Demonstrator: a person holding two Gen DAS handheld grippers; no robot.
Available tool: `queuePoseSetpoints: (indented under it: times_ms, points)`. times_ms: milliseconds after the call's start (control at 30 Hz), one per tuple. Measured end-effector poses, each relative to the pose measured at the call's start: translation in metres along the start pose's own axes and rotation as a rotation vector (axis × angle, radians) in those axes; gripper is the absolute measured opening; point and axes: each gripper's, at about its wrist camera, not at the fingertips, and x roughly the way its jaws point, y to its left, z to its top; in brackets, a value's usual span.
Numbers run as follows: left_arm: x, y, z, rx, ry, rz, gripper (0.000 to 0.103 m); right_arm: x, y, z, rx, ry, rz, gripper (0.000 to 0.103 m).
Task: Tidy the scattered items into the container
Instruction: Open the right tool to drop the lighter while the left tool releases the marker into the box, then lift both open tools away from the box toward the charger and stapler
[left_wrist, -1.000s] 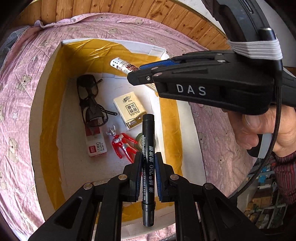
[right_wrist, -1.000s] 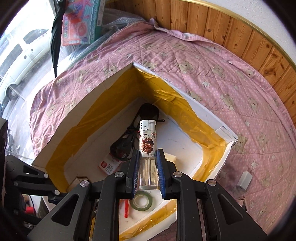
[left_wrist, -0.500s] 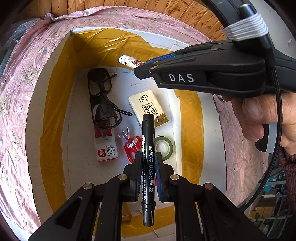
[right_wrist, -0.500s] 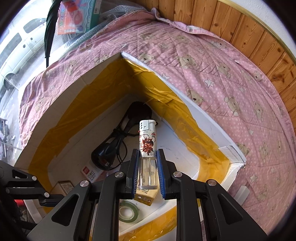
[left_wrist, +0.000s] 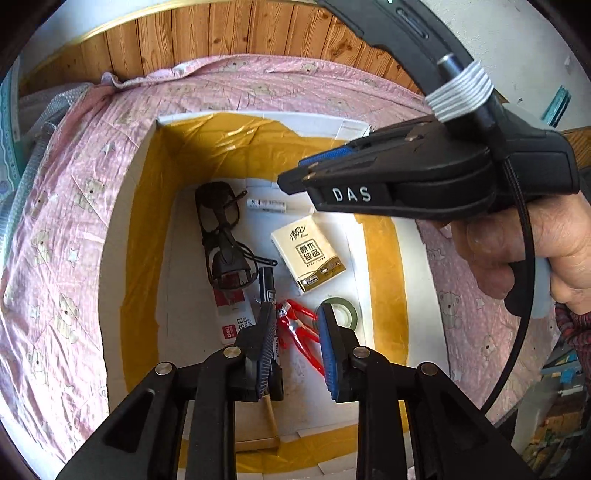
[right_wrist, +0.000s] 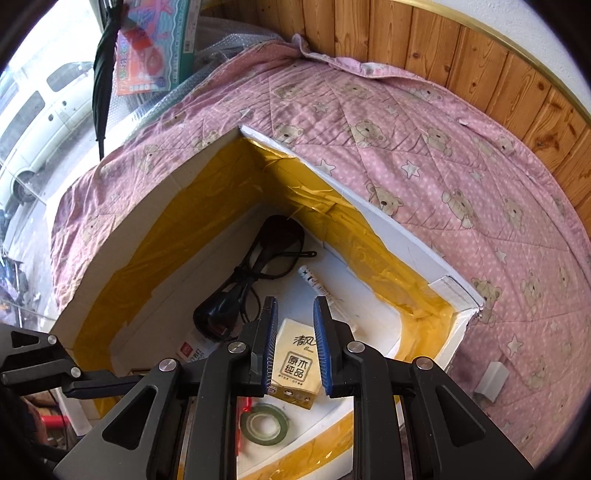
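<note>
Container (left_wrist: 122, 258): white box with yellow-taped walls, set on a pink quilt (left_wrist: 66, 206); holds glasses (left_wrist: 221, 240), tissue pack (left_wrist: 308, 253), red pliers (left_wrist: 295, 325), tape roll (left_wrist: 341, 312), lighter (left_wrist: 266, 205) at twelve o'clock and marker (left_wrist: 266, 286) near six. Left gripper (left_wrist: 295, 343) and right gripper (right_wrist: 294, 339): both poised over the box, fingers spread and empty. Judged reason: each hangs above the opening so that a dropped item lands inside.

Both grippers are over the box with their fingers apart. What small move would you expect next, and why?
Probably both lift out of the box. The left gripper and the right gripper are open and empty; the black marker and the lighter lie on the box floor beside the glasses and tissue pack. A small white object sits outside on the pink quilt.
</note>
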Motion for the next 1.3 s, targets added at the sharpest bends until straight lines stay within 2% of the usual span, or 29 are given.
queuePoseSetpoints:
  times_ms: [233, 600, 900, 1300]
  points:
    - [-0.04, -0.017, 0.0, 0.037, -0.122, 0.045, 0.025, -0.037, 0.008, -0.025, 0.056, -0.069, 0.052, 0.021]
    - [-0.089, -0.028, -0.023, -0.016, -0.201, 0.034, 0.026, -0.081, 0.028, -0.089, 0.17, -0.157, 0.136, 0.021]
    - [-0.103, -0.032, -0.043, -0.084, -0.218, 0.01, 0.026, -0.099, 0.036, -0.147, 0.282, -0.21, 0.204, 0.022]
    - [-0.083, -0.095, -0.05, -0.044, -0.174, -0.085, 0.026, -0.119, -0.002, -0.22, 0.455, -0.27, 0.224, 0.024]
